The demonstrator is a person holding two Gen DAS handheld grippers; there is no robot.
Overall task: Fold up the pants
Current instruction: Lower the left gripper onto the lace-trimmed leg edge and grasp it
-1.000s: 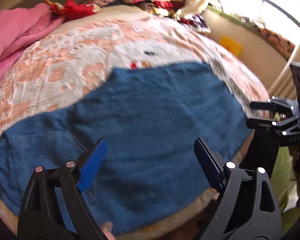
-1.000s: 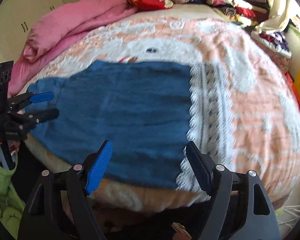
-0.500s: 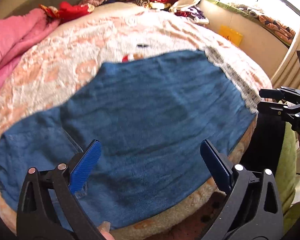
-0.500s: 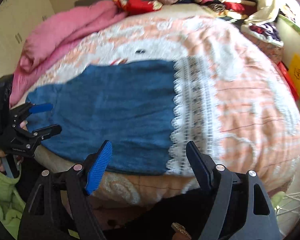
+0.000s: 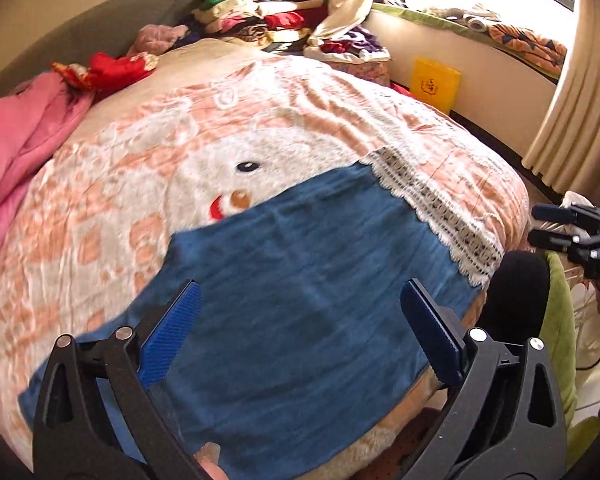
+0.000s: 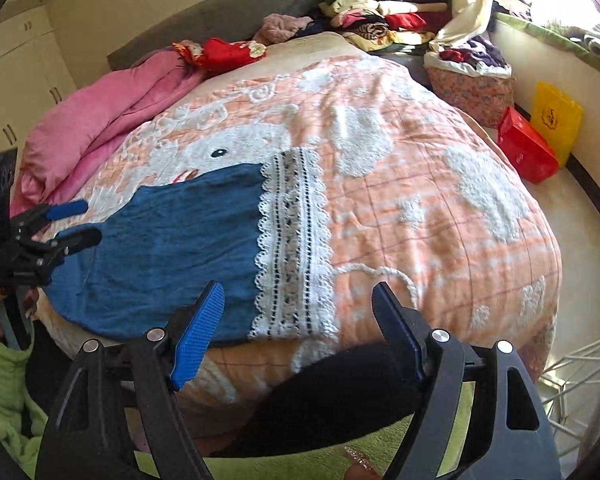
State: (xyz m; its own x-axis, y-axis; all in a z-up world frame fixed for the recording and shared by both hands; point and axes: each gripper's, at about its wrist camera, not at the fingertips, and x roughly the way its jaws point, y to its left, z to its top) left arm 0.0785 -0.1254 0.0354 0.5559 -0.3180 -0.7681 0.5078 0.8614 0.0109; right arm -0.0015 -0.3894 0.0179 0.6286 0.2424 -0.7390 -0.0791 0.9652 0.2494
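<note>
The pants [image 6: 168, 248] lie flat on the bed [image 6: 440, 208], near its front edge, lace hem [image 6: 292, 240] toward the right. The left gripper [image 5: 296, 336] hangs over their front part; the right gripper [image 6: 300, 328] sits before the hem. A quilt [image 6: 100, 128] lies along the bed's left side, stacked clothes [image 6: 380, 8] behind

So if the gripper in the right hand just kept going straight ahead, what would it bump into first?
Probably the white lace hem of the blue pants near the bed's edge; the open right gripper points there, though depth is hard to judge.
</note>
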